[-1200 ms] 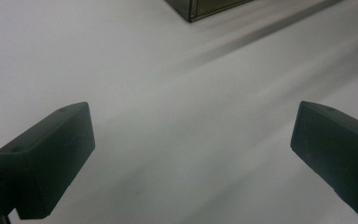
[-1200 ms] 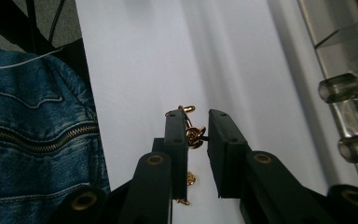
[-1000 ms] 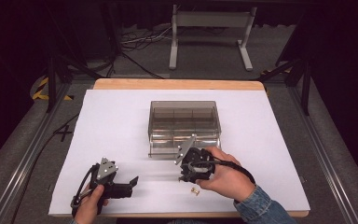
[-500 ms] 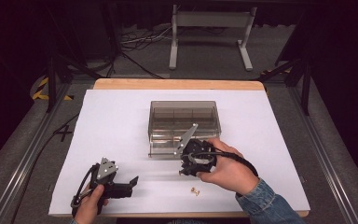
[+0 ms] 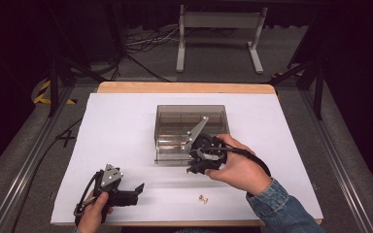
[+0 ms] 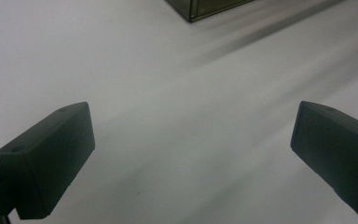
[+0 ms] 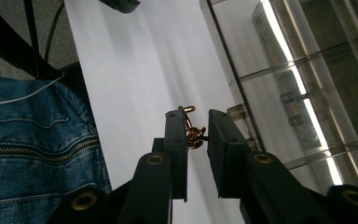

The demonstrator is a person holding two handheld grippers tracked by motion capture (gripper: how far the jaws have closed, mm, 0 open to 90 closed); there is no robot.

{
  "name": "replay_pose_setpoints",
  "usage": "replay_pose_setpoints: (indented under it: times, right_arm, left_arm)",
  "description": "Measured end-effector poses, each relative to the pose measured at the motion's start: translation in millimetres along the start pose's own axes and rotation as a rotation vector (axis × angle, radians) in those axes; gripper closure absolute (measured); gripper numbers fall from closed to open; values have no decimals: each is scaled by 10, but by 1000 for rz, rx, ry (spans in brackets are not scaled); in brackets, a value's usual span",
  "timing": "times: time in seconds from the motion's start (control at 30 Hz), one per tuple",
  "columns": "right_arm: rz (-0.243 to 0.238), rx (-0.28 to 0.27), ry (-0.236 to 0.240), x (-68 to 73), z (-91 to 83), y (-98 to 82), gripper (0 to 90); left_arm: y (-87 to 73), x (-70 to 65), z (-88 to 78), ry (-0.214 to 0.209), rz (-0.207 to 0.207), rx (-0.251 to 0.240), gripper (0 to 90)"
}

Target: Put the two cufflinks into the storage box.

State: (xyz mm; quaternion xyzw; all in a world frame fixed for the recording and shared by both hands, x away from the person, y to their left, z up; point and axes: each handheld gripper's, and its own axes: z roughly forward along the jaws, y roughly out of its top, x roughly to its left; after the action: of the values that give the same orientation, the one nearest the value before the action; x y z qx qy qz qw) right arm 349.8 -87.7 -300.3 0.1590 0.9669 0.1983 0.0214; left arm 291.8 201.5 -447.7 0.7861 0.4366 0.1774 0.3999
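I see my right gripper (image 7: 196, 133) with its two flat black jaws drawn close and clamped on a small gold-coloured metal earring (image 7: 193, 135), a knotted, shiny piece with a thin hook poking out past the jaw tips. In the high view this right gripper (image 5: 194, 167) sits at the near front edge of the clear smoky plastic box (image 5: 191, 132), tilted over the white sheet. The box is rectangular with hard, glossy walls, and thin partitions split it into compartments; I cannot tell what lies inside them. A second small gold earring (image 5: 203, 198) lies loose on the white paper near the front of the bench (image 5: 184, 88), whose pale wooden edge shows at the far side.

My left gripper (image 5: 126, 191) rests low on the paper at the near left, well apart from the box. From its own camera, the left gripper's (image 6: 191, 154) blocky matt black jaws stand wide apart with only smooth white paper between them.
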Motion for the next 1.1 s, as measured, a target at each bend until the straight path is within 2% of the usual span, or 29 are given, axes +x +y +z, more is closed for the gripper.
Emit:
replay_pose_setpoints:
  times: [0.23,0.3,0.37,0.43,0.53,1.1]
  right_arm:
    - [8,-19,-23,-86,-43,46,777]
    - [30,-22,-47,-162,-52,66,777]
    - [23,-24,-50,-185,-52,70,776]
    - [44,-24,-57,-229,-58,81,777]
    - [46,-35,-64,-278,-57,98,776]
    - [135,-18,-87,-492,83,237,776]
  left_arm:
    - [-1,-4,2,-2,-2,-1,4]
    - [-1,-1,1,-1,-3,0,4]
    - [0,-1,0,-1,-2,-1,4]
    - [0,-3,2,-1,-2,-1,4]
    - [-1,-3,2,0,-1,1,4]
    - [0,-1,-1,-1,-1,0,4]
